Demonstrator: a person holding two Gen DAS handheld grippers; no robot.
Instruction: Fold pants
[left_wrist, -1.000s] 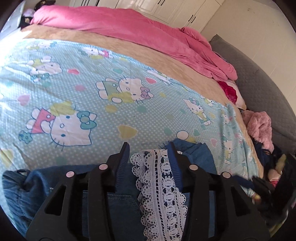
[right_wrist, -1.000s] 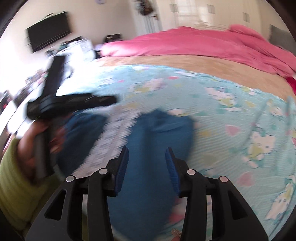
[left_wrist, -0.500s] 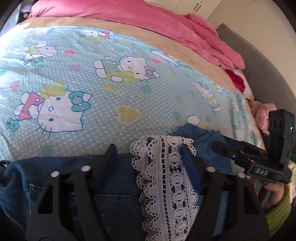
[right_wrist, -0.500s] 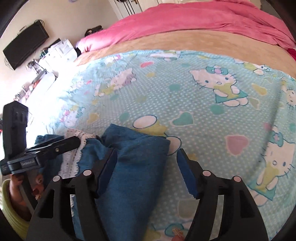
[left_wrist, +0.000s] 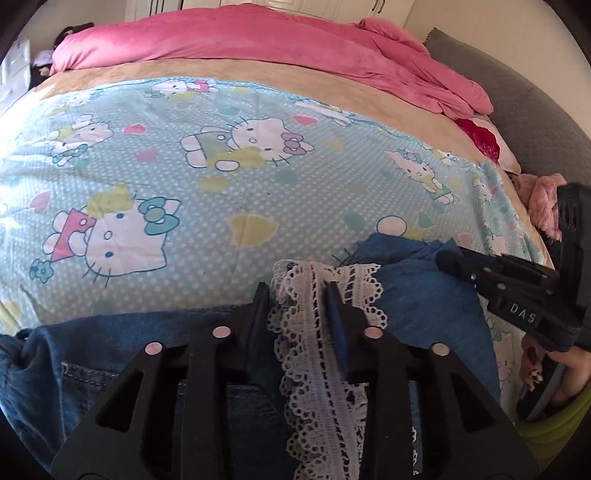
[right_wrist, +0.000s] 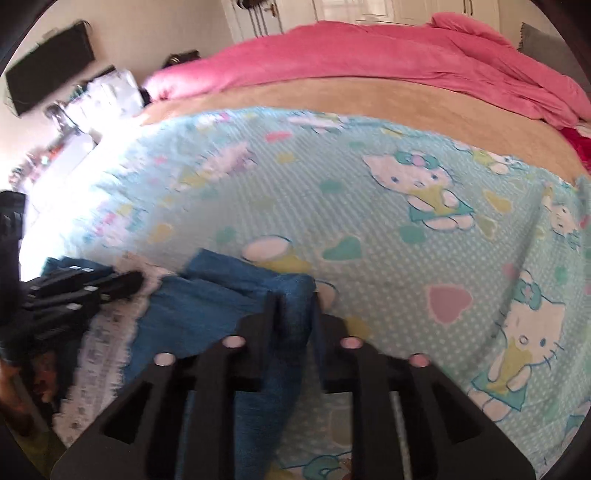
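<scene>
Blue denim pants (left_wrist: 424, 291) with a white lace trim (left_wrist: 314, 295) lie at the near edge of a bed. In the left wrist view my left gripper (left_wrist: 299, 295) is shut on the lace-trimmed hem, with the jeans' waist and pocket (left_wrist: 110, 354) to its left. In the right wrist view my right gripper (right_wrist: 293, 306) is shut on the folded corner of a blue pant leg (right_wrist: 221, 302). The right gripper also shows at the right of the left wrist view (left_wrist: 517, 284); the left gripper shows at the left of the right wrist view (right_wrist: 81, 288).
The bed has a light blue Hello Kitty sheet (left_wrist: 221, 177) over a tan blanket (left_wrist: 258, 74). A pink duvet (left_wrist: 295, 37) is heaped at the far side. A grey headboard (left_wrist: 535, 96) and pink clothing (left_wrist: 543, 199) are at the right. A TV (right_wrist: 48, 81) is on the left wall.
Both grippers have closed: the left onto the lace hem, the right onto the pant-leg corner. The right gripper moved forward onto the fabric.
</scene>
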